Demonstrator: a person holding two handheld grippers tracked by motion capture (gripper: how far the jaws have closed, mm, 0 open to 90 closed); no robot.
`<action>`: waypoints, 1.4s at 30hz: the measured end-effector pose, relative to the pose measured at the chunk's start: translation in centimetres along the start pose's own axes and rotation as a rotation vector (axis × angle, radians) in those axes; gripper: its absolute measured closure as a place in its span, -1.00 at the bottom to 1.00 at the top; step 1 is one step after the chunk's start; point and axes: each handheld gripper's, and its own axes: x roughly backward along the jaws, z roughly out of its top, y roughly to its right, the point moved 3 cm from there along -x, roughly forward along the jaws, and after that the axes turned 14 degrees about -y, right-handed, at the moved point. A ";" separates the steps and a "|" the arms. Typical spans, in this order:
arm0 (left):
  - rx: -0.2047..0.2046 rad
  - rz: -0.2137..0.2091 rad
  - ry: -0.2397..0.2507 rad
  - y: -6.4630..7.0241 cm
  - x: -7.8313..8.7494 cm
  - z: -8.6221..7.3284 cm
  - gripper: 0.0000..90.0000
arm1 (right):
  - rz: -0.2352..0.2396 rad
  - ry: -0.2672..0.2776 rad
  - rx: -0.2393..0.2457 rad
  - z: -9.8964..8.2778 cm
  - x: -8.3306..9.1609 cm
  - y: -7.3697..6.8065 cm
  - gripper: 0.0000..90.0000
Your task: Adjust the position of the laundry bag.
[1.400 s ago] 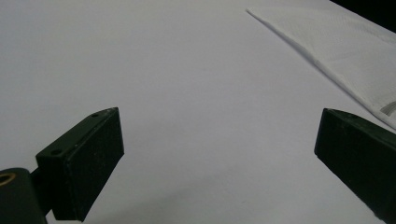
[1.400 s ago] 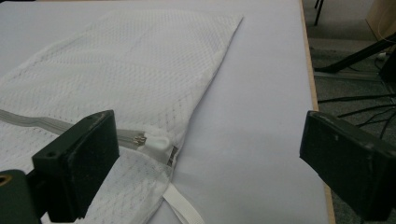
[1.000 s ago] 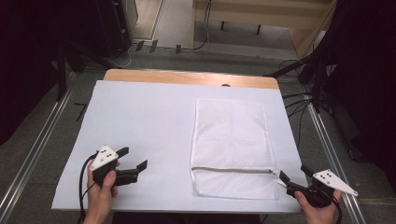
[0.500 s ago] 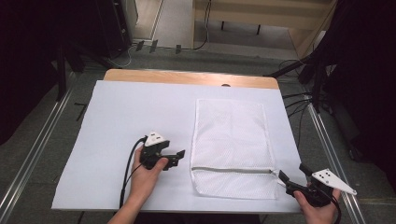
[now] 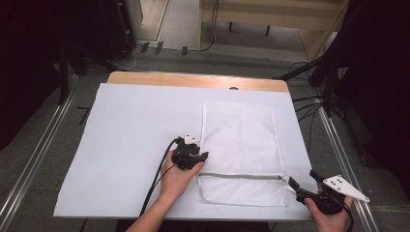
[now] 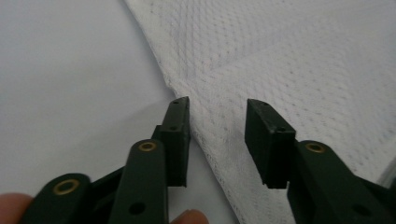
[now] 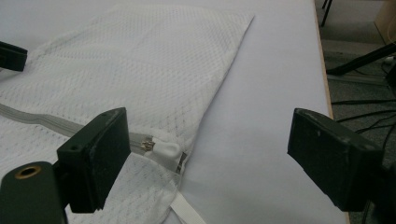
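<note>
Three cameras: one fixed overhead, one riding on each gripper.

From the near side we look forward and down over the whole table (image 5: pixel 121 145). Our left gripper (image 6: pixel 217 128) view sits very close, facing the left edge of the mesh bag (image 6: pixel 299 60); our right gripper (image 7: pixel 205 154) view looks low from the near right corner across the bag toward the far edge. All three share the bag.

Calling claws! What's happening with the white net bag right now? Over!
Left claw closing, astride the bag's left edge, not pinching yet. Right claw open wide at the zipper pull. Zipper shut. Nothing in the way.
</note>
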 end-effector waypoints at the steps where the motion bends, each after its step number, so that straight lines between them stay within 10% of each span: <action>1: -0.003 0.016 -0.002 0.1 -0.1 0.1 0.49 | -0.001 0.000 0.001 0.0 0.0 0.0 -0.70; 5: -0.014 -0.013 -0.016 -0.1 -0.1 0.2 1.00 | -0.002 -0.002 0.005 0.0 -0.1 -0.1 -0.70; 18: 0.040 -0.021 0.034 -2.9 2.2 -1.3 1.00 | -0.001 -0.008 0.017 0.0 -0.3 -0.5 -0.70; 42: 0.194 0.042 0.098 -10.4 7.8 -8.7 1.00 | 0.034 -0.006 0.050 0.2 -0.3 -2.1 -0.60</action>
